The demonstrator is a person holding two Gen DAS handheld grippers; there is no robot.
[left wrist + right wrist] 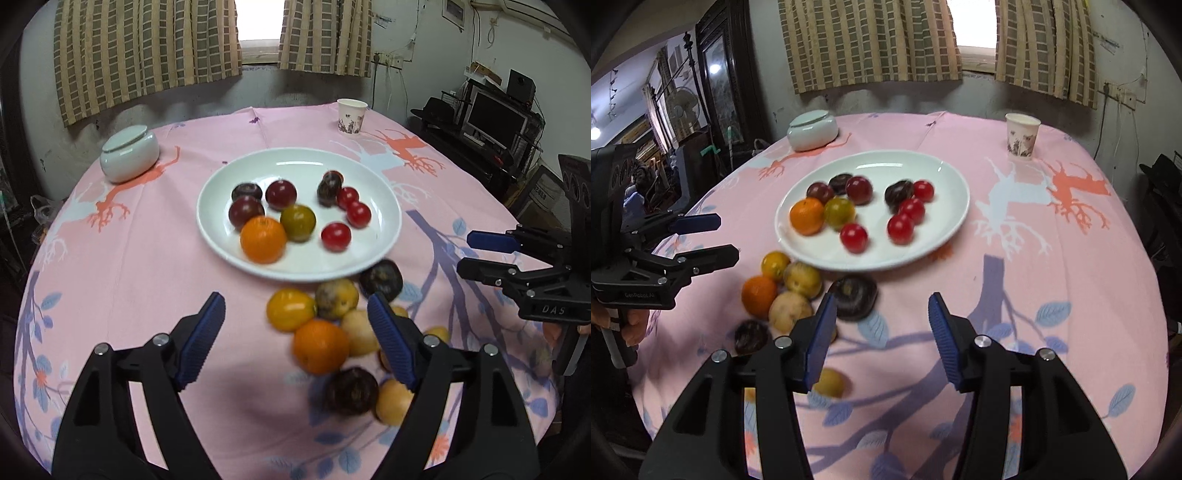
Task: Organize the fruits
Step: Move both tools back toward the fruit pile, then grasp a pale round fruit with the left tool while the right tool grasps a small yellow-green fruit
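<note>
A white plate point(303, 159) point(886, 162) in the middle of the pink cloth holds an orange point(263, 240), a greenish tomato point(297, 222), three red tomatoes and several dark plums. In front of the plate a loose pile lies on the cloth: a yellow tomato point(290, 309), an orange point(320, 346) point(759, 296), a dark plum point(381, 280) point(854, 296) and several pale yellow fruits. My left gripper point(295, 301) point(727, 238) hovers open over the pile, and its pads touch no fruit. My right gripper point(882, 299) point(465, 253) is open to the right of the pile, empty.
A white lidded jar point(129, 153) point(812, 131) stands at the back left and a paper cup point(351, 117) point(1021, 136) at the back right. The round table's edge curves close on both sides. A hand point(631, 325) grips the left tool's handle. A monitor point(495, 118) sits beyond the right edge.
</note>
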